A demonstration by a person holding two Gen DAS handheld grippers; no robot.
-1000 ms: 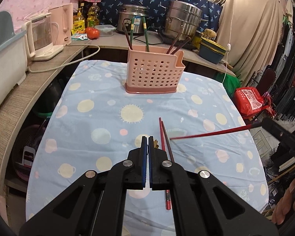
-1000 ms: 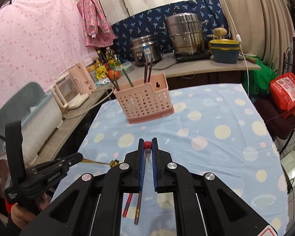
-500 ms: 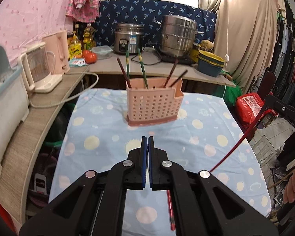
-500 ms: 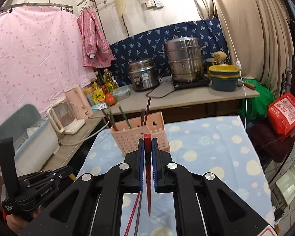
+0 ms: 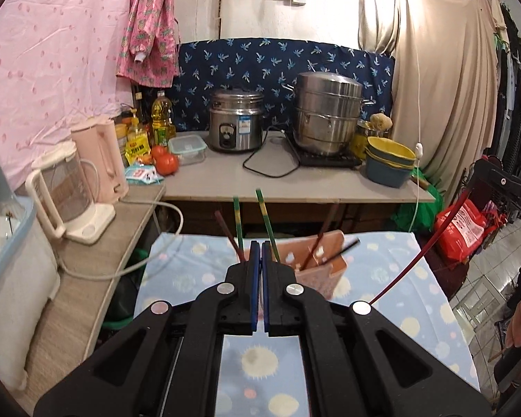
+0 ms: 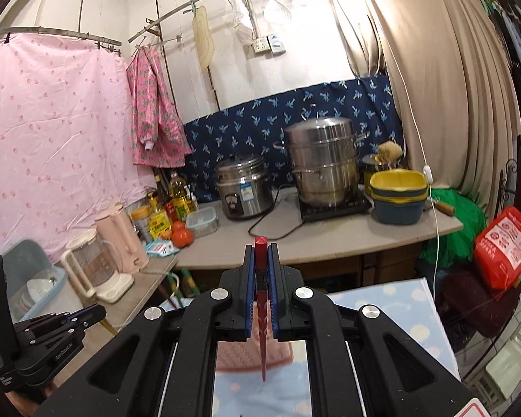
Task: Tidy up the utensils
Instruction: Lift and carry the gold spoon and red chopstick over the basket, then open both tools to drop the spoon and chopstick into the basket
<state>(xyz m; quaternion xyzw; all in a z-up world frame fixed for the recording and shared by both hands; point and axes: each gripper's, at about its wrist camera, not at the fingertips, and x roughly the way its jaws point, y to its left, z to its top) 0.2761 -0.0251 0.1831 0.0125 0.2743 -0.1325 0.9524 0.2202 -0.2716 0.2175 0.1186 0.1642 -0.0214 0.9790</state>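
A pink perforated utensil basket (image 5: 321, 271) stands on the blue dotted tablecloth (image 5: 392, 278), holding green (image 5: 266, 220) and dark chopsticks (image 5: 324, 234). My left gripper (image 5: 260, 253) is shut and empty, raised in front of the basket. My right gripper (image 6: 261, 260) is shut on a red chopstick (image 6: 262, 326) that hangs point-down above the basket (image 6: 239, 358). The same chopstick (image 5: 423, 246) shows at the right in the left wrist view, held by the right gripper (image 5: 500, 187).
A counter (image 5: 295, 184) behind the table carries a rice cooker (image 5: 236, 125), a steel steamer pot (image 5: 326, 114), stacked bowls (image 5: 389, 161), tomatoes and bottles. Kettles (image 5: 69, 191) stand on the left shelf. A red bag (image 5: 462, 229) lies at the right.
Both grippers have risen and tilted up, so the table is mostly out of view. The red chopstick has swung from level to point-down over the basket.
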